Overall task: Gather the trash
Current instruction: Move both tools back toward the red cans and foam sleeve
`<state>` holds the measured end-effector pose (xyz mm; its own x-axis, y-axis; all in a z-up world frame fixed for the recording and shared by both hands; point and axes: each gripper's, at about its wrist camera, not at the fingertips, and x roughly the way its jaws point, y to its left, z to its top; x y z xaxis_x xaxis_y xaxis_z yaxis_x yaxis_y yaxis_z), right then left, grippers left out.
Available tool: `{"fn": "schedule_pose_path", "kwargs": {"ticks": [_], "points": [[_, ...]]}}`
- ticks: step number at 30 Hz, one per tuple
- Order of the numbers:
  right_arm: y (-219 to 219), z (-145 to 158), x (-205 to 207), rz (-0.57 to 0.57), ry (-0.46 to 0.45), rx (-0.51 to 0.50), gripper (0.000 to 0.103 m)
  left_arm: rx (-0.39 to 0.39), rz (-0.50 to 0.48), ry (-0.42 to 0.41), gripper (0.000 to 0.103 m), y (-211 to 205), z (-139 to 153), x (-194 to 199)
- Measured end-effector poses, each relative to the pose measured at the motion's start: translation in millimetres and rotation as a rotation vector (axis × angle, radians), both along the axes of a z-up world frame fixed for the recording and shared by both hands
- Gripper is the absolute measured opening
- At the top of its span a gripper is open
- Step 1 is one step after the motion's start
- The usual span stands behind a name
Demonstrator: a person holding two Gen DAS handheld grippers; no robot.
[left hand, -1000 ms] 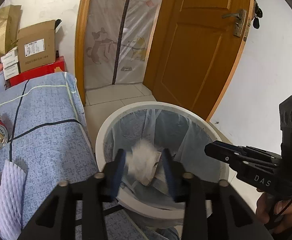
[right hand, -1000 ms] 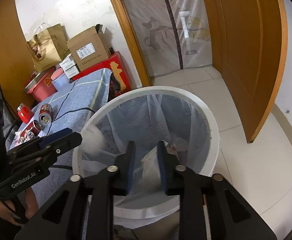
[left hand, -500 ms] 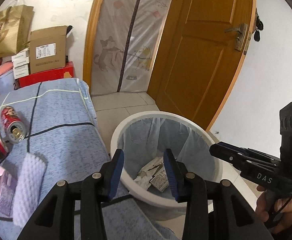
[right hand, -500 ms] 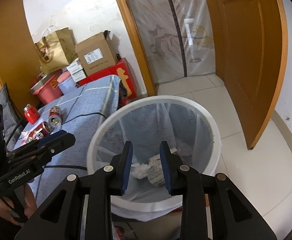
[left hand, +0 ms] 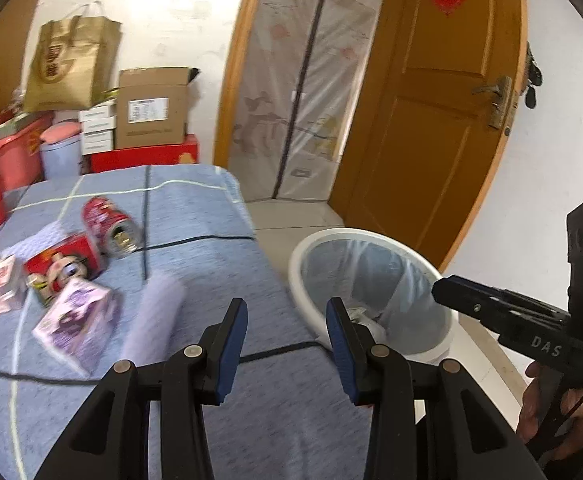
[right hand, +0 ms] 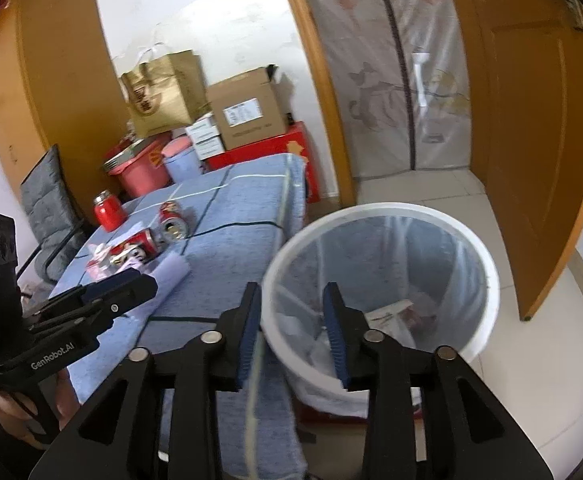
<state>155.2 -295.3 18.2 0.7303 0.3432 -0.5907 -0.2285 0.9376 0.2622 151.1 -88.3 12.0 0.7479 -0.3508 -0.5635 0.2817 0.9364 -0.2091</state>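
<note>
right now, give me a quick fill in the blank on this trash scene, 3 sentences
The white bin stands on the ___ beside the table.
Both red cans on the blue tablecloth lie on their ___.
The left gripper holds ___ between its pads.

Missing words: floor; sides; nothing

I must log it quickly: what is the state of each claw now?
Left claw: open, holding nothing.
Right claw: open, holding nothing; its jaws have just been opening.

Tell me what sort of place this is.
Probably a room in a home: an orange wooden door, stacked cardboard boxes against the wall, and a blue-clothed table beside a white lined waste bin.
</note>
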Motion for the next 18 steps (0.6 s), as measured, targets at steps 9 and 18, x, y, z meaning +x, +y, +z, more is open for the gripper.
{"fn": "schedule_pose_path", "kwargs": {"ticks": [9, 18], "points": [[36, 0, -7, 0.094, 0.002, 0.000, 0.046, 0.010, 0.099, 0.007, 0.041, 44, -5, -21], [64, 2, -6, 0.160, -0.011, -0.008, 0.046, 0.032, 0.203, 0.000, 0.041, 81, -6, -34]]}}
